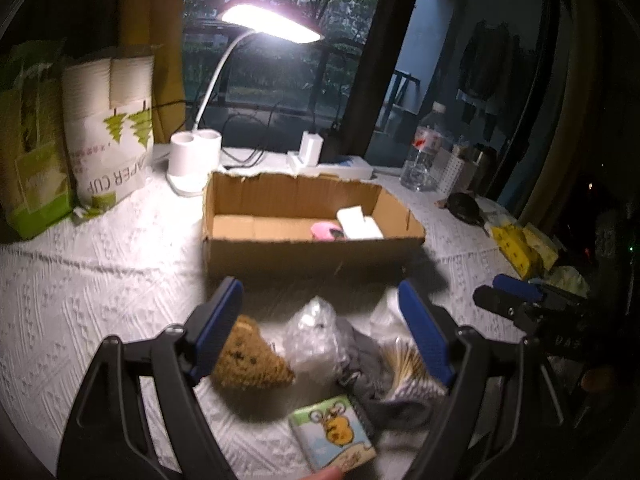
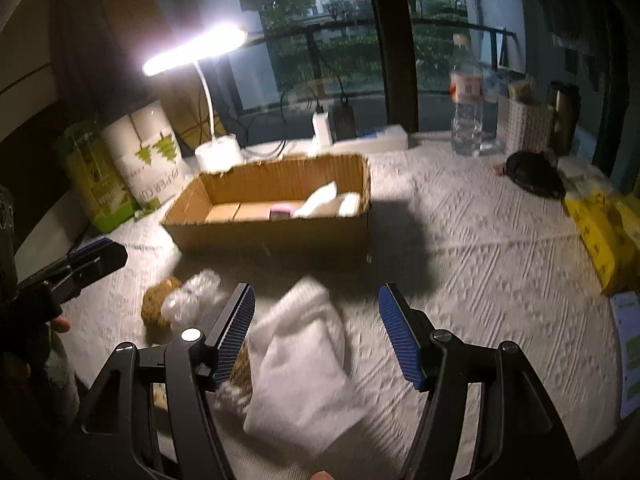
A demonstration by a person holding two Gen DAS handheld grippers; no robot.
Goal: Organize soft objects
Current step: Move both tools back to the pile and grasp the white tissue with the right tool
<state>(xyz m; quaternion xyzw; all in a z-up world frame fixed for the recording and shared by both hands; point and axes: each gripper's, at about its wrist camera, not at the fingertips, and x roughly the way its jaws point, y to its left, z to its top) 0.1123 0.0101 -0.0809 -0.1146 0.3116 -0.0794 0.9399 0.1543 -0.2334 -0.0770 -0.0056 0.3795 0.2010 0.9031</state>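
A cardboard box (image 1: 304,224) sits open in the middle of the desk (image 1: 100,280), which is covered with a white textured cloth. I take that box as my landmark. Inside it, toward its right end, lie a pink item (image 1: 326,231) and a white folded piece (image 1: 358,222).

On the near side of the box, the soft things are scattered in a loose heap. A brown knitted toy (image 1: 250,356) lies nearest the box's left half, with a crumpled clear plastic bag (image 1: 314,332) just beside it. Next to that sits a grey cloth (image 1: 368,364) and a striped cloth (image 1: 412,364), touching each other. A small tissue packet with a yellow cartoon figure (image 1: 334,432) lies further from the box than the rest. A white folded towel (image 2: 300,356) lies in front of the box's right half.

The left gripper (image 1: 320,332) hangs above the heap with its blue pads spread wide; nothing is pinched between them, though the toy and the bag lie below the gap. The right gripper (image 2: 316,332) is likewise spread apart over the white towel, not pressing on it.

Behind the box stands a lit desk lamp (image 1: 272,24) on a white base, and to the left of the box a bag of paper cups (image 1: 112,128) leans beside a green package (image 1: 32,160). To the right behind the box stands a clear water bottle (image 2: 466,100), and further right a yellow packet (image 2: 604,232).
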